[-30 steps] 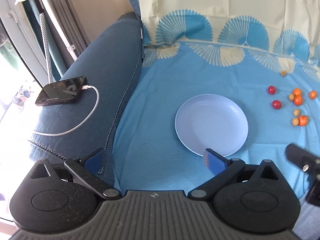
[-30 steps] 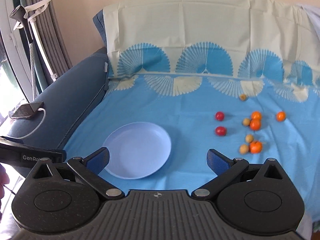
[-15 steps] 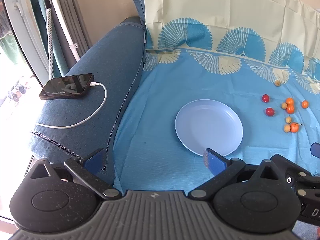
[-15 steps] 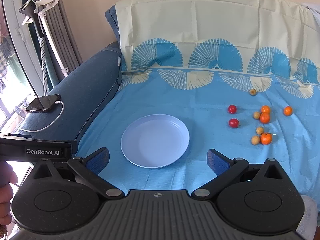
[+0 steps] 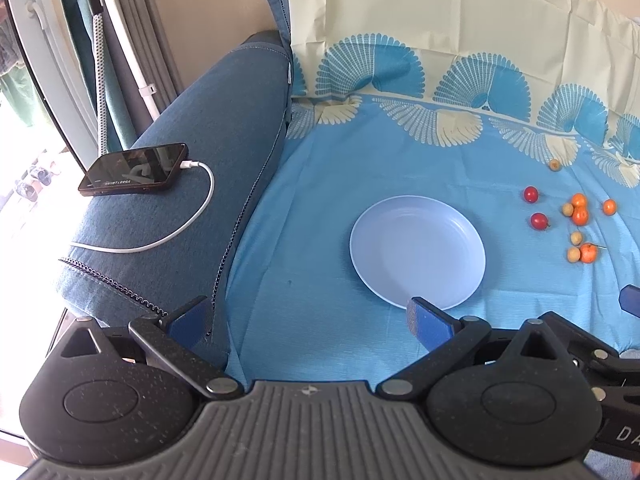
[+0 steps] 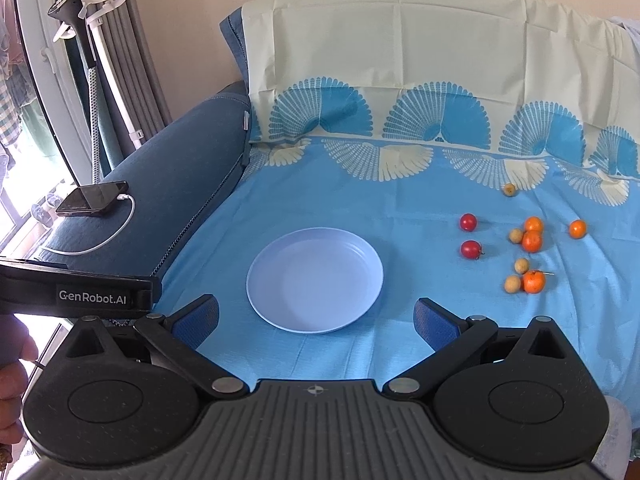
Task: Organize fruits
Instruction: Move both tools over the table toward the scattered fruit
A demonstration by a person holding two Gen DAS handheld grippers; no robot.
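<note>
An empty pale blue plate (image 5: 418, 250) (image 6: 315, 279) lies on the blue patterned cloth. To its right lie loose small fruits: two red ones (image 6: 471, 249) (image 5: 539, 221), several orange ones (image 6: 532, 241) (image 5: 580, 215) and several small tan ones (image 6: 512, 283) (image 5: 573, 254). My left gripper (image 5: 308, 318) is open and empty, near the plate's front left. My right gripper (image 6: 316, 318) is open and empty, just in front of the plate. Both are short of the fruits.
A dark blue sofa arm (image 5: 192, 184) borders the cloth on the left, with a phone (image 5: 134, 169) and white charging cable (image 5: 160, 240) on it. The sofa back (image 6: 400, 48) rises behind under the cream cloth. A window and a white stand (image 6: 100, 60) are at far left.
Both grippers have drawn back and up from the cloth, so the plate and fruits look smaller and farther. Both stay open. Nothing on the cloth has moved.
</note>
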